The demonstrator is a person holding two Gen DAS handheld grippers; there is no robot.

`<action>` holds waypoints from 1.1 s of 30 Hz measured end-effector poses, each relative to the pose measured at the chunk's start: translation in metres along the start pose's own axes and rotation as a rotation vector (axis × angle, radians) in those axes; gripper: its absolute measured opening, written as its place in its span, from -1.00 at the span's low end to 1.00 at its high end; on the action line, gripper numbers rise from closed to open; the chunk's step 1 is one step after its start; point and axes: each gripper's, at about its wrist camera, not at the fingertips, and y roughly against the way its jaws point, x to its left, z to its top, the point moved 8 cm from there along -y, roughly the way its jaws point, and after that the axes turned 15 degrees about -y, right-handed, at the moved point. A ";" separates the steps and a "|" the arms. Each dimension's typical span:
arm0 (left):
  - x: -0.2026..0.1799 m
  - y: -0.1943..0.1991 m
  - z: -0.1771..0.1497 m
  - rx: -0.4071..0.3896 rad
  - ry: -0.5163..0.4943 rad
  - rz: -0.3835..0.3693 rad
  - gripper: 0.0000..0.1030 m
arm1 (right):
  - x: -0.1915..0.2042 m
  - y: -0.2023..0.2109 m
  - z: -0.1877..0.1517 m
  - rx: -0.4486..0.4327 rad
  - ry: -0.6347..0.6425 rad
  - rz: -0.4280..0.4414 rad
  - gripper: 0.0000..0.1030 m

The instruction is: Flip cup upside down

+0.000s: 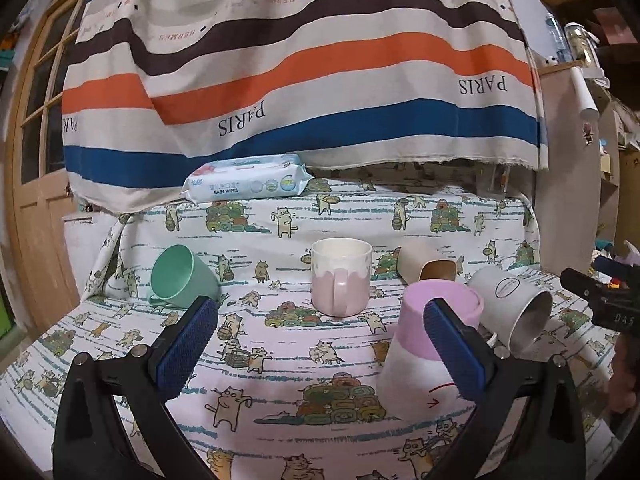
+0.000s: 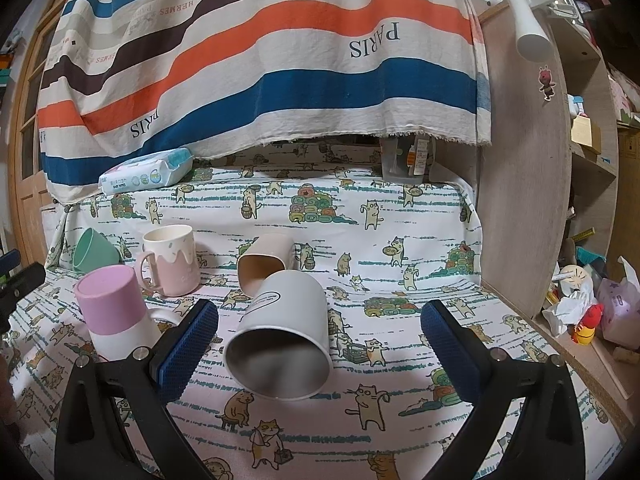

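Note:
Several cups sit on a cat-print cloth. A pink-and-white cup (image 1: 424,344) stands upside down right behind my open left gripper's (image 1: 320,344) right finger; it also shows at the left of the right wrist view (image 2: 116,312). A white mug (image 2: 280,340) lies on its side, mouth toward me, between the fingers of my open right gripper (image 2: 320,344); it also shows in the left wrist view (image 1: 512,308). A pink drip mug (image 1: 340,276) stands upright. A green cup (image 1: 180,276) and a beige cup (image 1: 428,266) lie on their sides.
A pack of baby wipes (image 1: 248,180) lies at the back under a striped hanging cloth (image 1: 300,60). A wooden shelf panel (image 2: 524,160) bounds the right side, with clutter (image 2: 592,312) beyond it. A door (image 1: 36,160) is at the left.

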 end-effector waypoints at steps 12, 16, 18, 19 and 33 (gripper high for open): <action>0.000 -0.016 -0.006 0.076 0.010 0.011 0.99 | 0.000 0.000 0.001 -0.001 0.000 0.000 0.99; 0.003 -0.016 -0.009 0.079 0.025 0.012 0.99 | 0.000 0.000 0.001 -0.002 0.000 -0.001 0.99; 0.003 -0.017 -0.009 0.080 0.024 0.011 0.99 | -0.001 0.000 0.001 0.000 0.000 -0.001 0.99; 0.003 -0.017 -0.009 0.080 0.025 0.011 0.99 | -0.001 0.000 0.001 -0.001 0.000 -0.001 0.99; 0.003 -0.017 -0.009 0.080 0.024 0.011 0.99 | -0.001 -0.001 0.001 0.000 0.000 0.000 0.99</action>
